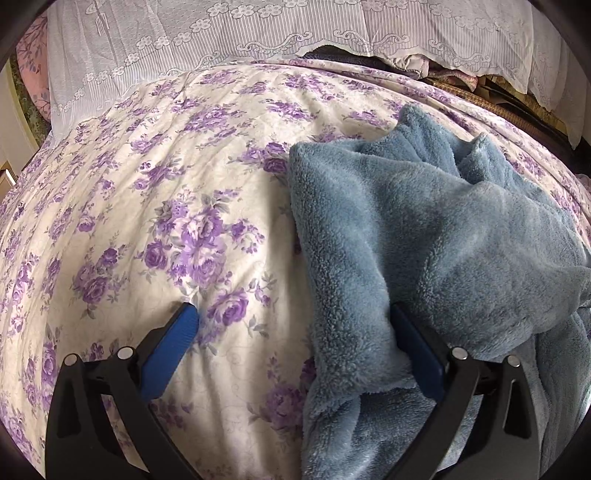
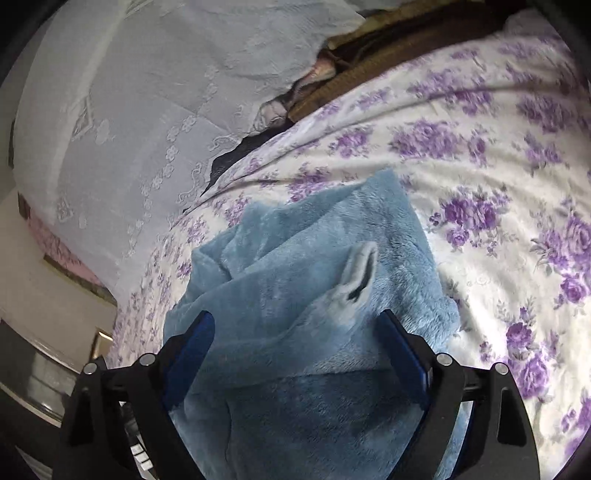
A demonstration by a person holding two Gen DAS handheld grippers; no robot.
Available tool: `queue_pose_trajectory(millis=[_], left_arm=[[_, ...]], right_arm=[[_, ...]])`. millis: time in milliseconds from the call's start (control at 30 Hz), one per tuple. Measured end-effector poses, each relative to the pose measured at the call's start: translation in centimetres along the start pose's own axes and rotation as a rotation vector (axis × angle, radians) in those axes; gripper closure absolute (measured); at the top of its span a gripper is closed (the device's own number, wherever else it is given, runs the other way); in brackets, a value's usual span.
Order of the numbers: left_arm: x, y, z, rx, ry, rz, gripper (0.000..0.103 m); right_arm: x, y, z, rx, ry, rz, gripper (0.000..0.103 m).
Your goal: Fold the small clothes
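A blue fleece garment lies rumpled on the floral bedspread, at the right of the left wrist view. My left gripper is open; its left finger rests on the bedspread, and its right finger is beside and partly under a fold of fleece. In the right wrist view the same blue fleece garment fills the lower middle, with a small cuff or pocket opening standing up. My right gripper is open, its two fingers wide apart with the fleece spread between them.
A white lace cover drapes over pillows at the head of the bed, also in the right wrist view. Brown bedding or a woven mat shows beneath it. Floral bedspread stretches to the right.
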State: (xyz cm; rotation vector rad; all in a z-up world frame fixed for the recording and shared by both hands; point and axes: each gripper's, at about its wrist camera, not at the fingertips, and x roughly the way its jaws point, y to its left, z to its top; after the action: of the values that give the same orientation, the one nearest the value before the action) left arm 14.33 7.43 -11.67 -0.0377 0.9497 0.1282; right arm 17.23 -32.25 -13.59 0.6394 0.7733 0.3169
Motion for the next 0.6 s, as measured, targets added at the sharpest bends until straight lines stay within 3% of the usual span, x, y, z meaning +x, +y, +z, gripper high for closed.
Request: queue_pose_trajectory(millis=[33,67,100,133,167,300,367,433,500,533,600], left_arm=[[0.0,0.0,0.0,-0.002,0.0,-0.002,0.004],[0.0,0.0,0.0,-0.004,0.001,-0.003,0.004],[-0.1,0.0,-0.1,-0.004,0.0,-0.004,0.004],[-0.1,0.0,-0.1,-0.004,-0.002,-0.005,0.004],[-0.2,0.1,-0.1,-0.006,-0.009,-0.008,0.004],[-0.9,0.5,0.1,-0.017,-0.042,-0.033,0.004],[-0.9,0.7,0.1,-0.022,-0.04,-0.044,0.004],[-0.6,0.6,0.1,-0.023,-0.024,-0.046,0.004],[-0.5,0.5,0.1,-0.017,-0.018,-0.041,0.004],[-0.5,0.4,0.1,-0.012,-0.017,-0.037,0.004],[-0.8,0.3,0.0,-0.009,-0.02,-0.03,0.004]], right_arm=[[0.3,-0.2,0.3,-0.002,-0.007,-0.008,0.025],[0.6,-0.1,0.6,-0.009,-0.016,-0.016,0.043],[1.0,0.0,0.9,-0.018,-0.016,-0.018,0.056],[1.5,0.2,1.4,-0.021,-0.004,0.006,0.083],[1.7,0.5,1.6,-0.024,-0.003,0.029,0.093],[-1.2,4.9,2.5,-0.227,-0.157,0.108,0.093],[-0.9,4.5,2.8,-0.241,-0.14,0.071,0.093],[1.1,1.7,3.0,-0.204,-0.095,-0.046,0.091],[3.6,-1.4,2.8,-0.139,-0.011,-0.109,0.084],[3.8,-2.5,3.1,-0.078,0.007,-0.053,0.084],[2.1,-2.0,3.8,-0.055,-0.029,-0.032,0.077]])
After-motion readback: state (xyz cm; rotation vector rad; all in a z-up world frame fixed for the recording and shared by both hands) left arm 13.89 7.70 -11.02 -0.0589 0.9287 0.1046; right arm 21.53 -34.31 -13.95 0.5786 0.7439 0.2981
